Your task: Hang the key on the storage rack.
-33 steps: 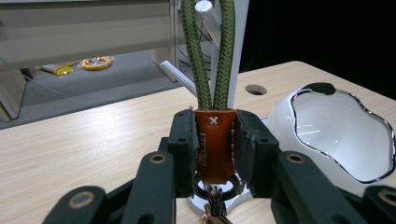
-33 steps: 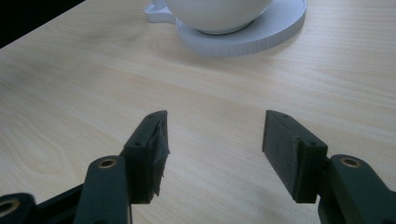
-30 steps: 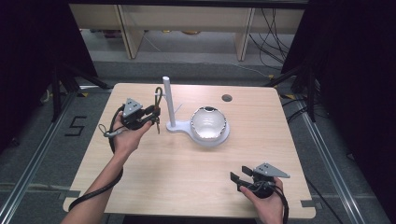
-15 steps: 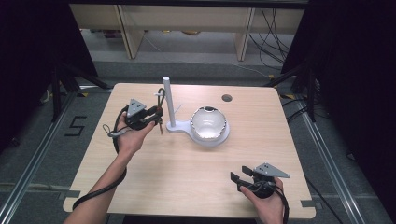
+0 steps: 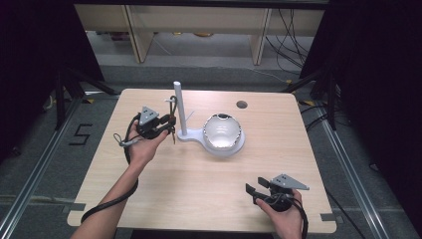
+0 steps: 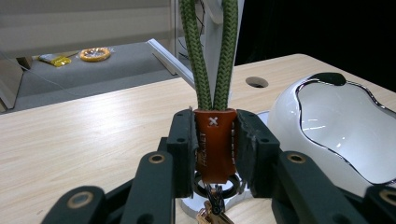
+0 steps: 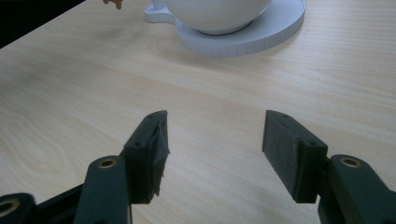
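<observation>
Wooden table (image 5: 199, 174); white bowl (image 5: 223, 131)

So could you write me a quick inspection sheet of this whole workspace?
Surface: light wooden table with a round hole.
Job's things: keychain with green cord loop and orange leather tab; white stand with post; white bowl on its base.
Clutter: nothing seen.
Grippers: left gripper shut on the leather tab beside the post; right gripper open above bare wood.
Cables: one trails from each gripper.
Surroundings: shelving, floor wires, dark curtains.
</observation>
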A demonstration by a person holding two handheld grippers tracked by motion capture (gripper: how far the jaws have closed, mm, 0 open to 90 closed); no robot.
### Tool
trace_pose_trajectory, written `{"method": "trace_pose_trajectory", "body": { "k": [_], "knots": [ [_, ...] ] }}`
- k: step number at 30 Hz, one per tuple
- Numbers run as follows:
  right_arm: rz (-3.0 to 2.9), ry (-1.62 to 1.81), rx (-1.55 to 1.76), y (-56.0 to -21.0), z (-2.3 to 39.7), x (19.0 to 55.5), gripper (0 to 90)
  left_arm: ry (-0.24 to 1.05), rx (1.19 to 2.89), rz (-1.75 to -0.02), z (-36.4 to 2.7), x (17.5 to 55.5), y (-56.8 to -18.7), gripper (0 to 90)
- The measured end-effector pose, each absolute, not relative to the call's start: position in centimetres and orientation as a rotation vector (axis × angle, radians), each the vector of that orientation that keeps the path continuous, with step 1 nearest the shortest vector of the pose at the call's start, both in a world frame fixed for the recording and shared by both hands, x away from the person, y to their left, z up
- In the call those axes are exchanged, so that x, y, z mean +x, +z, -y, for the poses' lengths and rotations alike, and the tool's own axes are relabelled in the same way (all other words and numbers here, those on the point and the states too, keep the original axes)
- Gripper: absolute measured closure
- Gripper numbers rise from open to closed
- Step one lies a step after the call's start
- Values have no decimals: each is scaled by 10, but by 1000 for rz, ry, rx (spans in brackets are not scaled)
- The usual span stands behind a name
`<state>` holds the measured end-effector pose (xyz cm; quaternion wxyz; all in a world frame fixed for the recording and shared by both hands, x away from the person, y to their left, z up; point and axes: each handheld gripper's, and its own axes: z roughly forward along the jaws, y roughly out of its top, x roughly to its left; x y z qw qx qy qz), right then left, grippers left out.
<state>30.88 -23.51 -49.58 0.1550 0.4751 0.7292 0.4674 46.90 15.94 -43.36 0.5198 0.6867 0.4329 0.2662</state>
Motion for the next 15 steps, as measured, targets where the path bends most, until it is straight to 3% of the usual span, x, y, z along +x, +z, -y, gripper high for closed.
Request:
{"method": "trace_pose_trajectory", "body": {
  "k": [15],
  "knots": [
    [-2089, 1359, 1401, -496, 233, 307, 416, 654, 1677, -1031, -154, 473, -441, 677]
  ]
}}
